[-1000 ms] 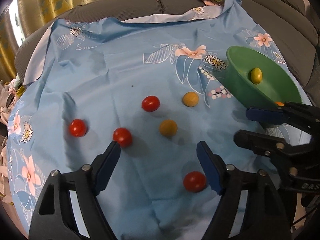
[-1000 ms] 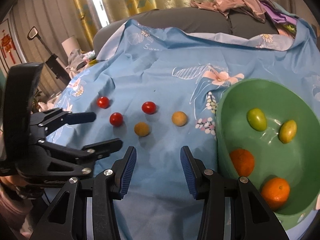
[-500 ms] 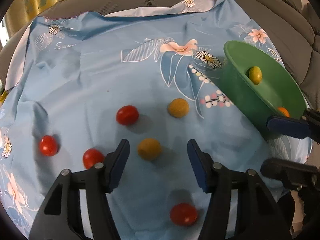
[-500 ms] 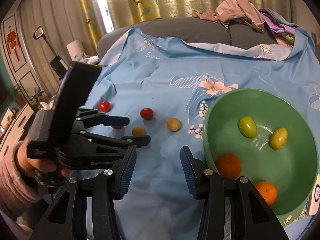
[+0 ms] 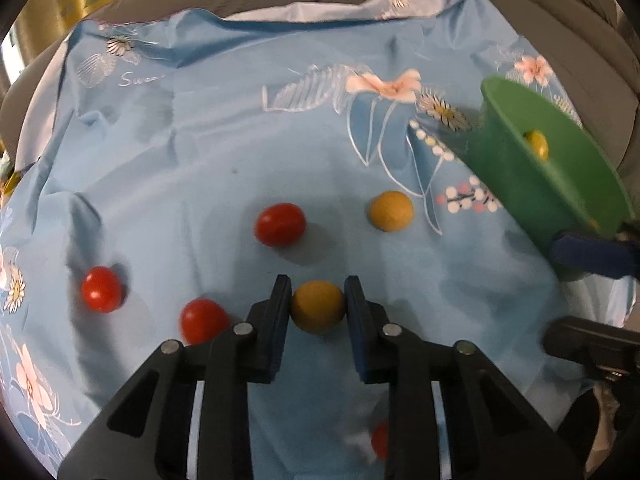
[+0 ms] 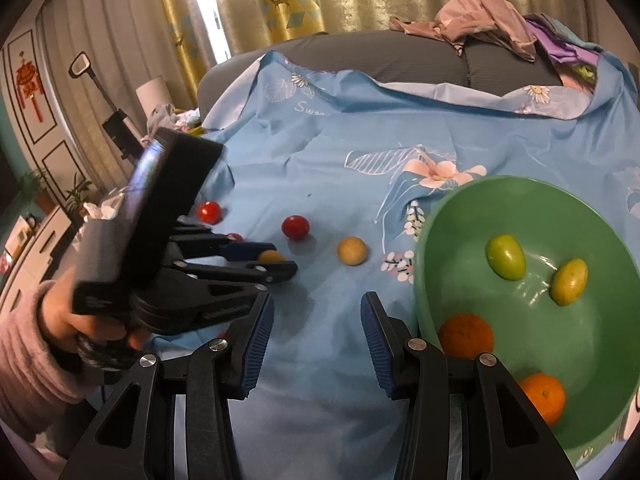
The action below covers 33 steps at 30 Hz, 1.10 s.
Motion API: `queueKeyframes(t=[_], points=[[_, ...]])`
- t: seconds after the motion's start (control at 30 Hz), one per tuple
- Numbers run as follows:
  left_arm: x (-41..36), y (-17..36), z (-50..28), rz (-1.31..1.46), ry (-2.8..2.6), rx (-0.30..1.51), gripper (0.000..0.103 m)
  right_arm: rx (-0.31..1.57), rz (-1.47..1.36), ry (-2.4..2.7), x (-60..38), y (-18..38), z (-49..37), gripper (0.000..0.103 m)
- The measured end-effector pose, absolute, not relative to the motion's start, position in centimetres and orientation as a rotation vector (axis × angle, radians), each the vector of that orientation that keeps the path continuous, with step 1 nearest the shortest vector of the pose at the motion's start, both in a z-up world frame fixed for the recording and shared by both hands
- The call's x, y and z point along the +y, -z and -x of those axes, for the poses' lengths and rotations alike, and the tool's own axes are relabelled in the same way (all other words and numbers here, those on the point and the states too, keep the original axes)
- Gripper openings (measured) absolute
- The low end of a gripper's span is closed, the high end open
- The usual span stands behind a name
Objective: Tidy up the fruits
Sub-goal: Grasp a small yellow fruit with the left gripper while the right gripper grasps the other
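Note:
My left gripper (image 5: 318, 300) is shut on a round yellow fruit (image 5: 317, 306) that rests on the blue floral cloth (image 5: 200, 160); in the right wrist view the same gripper (image 6: 280, 258) holds that fruit (image 6: 270, 256). A second yellow fruit (image 5: 390, 211) and three red tomatoes (image 5: 280, 225) (image 5: 101, 289) (image 5: 202, 320) lie nearby. The green bowl (image 6: 452, 216) at right holds two oranges (image 6: 466, 334) and two green-yellow fruits (image 6: 505, 256). My right gripper (image 6: 316, 320) is open and empty, above the cloth just left of the bowl.
Another red tomato (image 5: 380, 440) lies under my left gripper's body. The cloth covers a grey sofa (image 6: 400, 60) with a pile of clothes (image 6: 480, 24) on its back. Curtains and a wall stand at the left. The bowl's rim (image 5: 560, 128) rises at the right.
My left gripper moved forward and closed on the nearer yellow fruit. The right gripper stayed open and drew back a little.

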<state>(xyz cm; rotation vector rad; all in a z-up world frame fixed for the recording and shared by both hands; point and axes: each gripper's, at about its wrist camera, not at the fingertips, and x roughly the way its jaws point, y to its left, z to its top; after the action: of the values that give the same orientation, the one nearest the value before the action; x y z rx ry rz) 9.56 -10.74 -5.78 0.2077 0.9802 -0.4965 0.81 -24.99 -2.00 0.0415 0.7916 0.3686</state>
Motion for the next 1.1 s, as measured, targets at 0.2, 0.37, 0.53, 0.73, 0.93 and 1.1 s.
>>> queueKeyframes(t=[0.2, 0.37, 0.53, 0.73, 0.93, 1.1], points=[[-7.5, 3.8, -8.2, -0.158, 0.458, 0.936, 0.027, 0.805, 0.015, -0.36, -23.3, 2.2, -3.0, 0.046], [-5.2, 3.4, -7.6, -0.122, 0.424, 0.925, 0.027, 0.828, 0.139, -0.302, -21.3, 2.8, -6.2, 0.046], [-4.1, 3.4, -7.3, -0.094, 0.423, 0.924, 0.027, 0.891, 0.295, -0.266, -19.4, 3.5, -8.8, 0.046], [-3.4, 3.6, -7.4, -0.063, 0.442, 0.923, 0.027, 1.009, 0.421, -0.245, -18.5, 5.3, -10.6, 0.046], [-3.1, 3.7, -7.4, -0.054, 0.463, 0.921, 0.027, 1.062, 0.448, -0.244, -18.5, 6.2, -11.6, 0.042], [-3.1, 3.6, -7.3, -0.054, 0.468, 0.918, 0.027, 1.053, 0.46, -0.254, -18.6, 6.3, -11.4, 0.029]])
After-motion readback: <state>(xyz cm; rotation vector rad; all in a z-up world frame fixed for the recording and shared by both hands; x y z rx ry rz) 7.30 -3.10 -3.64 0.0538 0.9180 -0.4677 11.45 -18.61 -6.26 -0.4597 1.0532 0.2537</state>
